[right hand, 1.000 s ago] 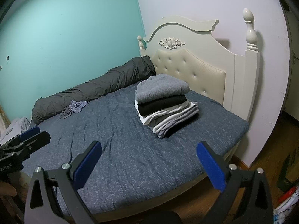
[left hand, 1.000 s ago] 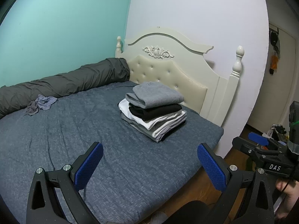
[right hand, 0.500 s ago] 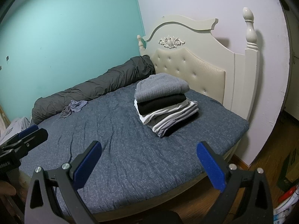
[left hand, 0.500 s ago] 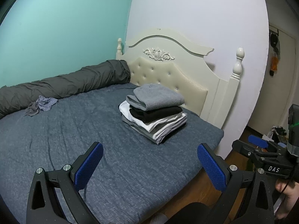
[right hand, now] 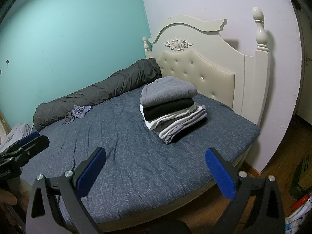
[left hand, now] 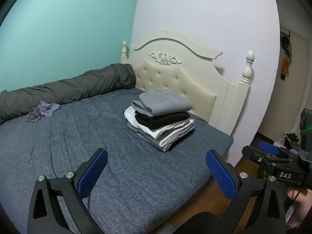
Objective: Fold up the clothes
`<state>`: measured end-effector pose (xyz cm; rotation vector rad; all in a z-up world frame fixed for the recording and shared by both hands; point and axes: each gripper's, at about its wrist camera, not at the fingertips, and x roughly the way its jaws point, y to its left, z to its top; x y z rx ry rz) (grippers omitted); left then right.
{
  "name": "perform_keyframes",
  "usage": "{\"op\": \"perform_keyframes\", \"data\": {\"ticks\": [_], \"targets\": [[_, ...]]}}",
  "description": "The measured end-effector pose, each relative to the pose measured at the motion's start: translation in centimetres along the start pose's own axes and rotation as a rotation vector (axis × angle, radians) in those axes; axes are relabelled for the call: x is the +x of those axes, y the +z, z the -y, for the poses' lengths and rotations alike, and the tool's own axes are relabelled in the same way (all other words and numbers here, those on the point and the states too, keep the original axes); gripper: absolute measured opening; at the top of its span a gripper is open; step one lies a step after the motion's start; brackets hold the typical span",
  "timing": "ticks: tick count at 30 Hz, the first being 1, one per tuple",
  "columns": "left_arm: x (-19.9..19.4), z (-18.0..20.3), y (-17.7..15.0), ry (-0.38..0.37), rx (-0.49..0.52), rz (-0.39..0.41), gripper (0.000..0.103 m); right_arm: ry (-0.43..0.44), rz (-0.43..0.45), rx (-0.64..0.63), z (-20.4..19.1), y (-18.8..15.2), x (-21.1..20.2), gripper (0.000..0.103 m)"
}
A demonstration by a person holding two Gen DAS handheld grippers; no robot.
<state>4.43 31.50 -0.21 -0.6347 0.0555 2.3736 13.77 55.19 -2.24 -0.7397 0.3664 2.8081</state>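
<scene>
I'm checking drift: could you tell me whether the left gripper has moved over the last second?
Yes. The left gripper has drawn slightly back and up: the headboard and folded stack sit lower in its view.

The white letters "DAS" stand on the black body of the right gripper point(left hand: 270, 152), seen right of the left gripper's fingers. White lettering on the left gripper point(right hand: 29, 142), left of the right gripper's fingers, is cut off and unreadable.
</scene>
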Motion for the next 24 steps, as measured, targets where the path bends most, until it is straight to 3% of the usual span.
{"op": "perform_keyframes", "data": {"ticks": [24], "targets": [[-0.1, -0.44, -0.05, 0.01, -0.015, -0.002, 0.103, 0.002, -0.012, 0.0, -0.26, -0.08, 0.43, 0.102]]}}
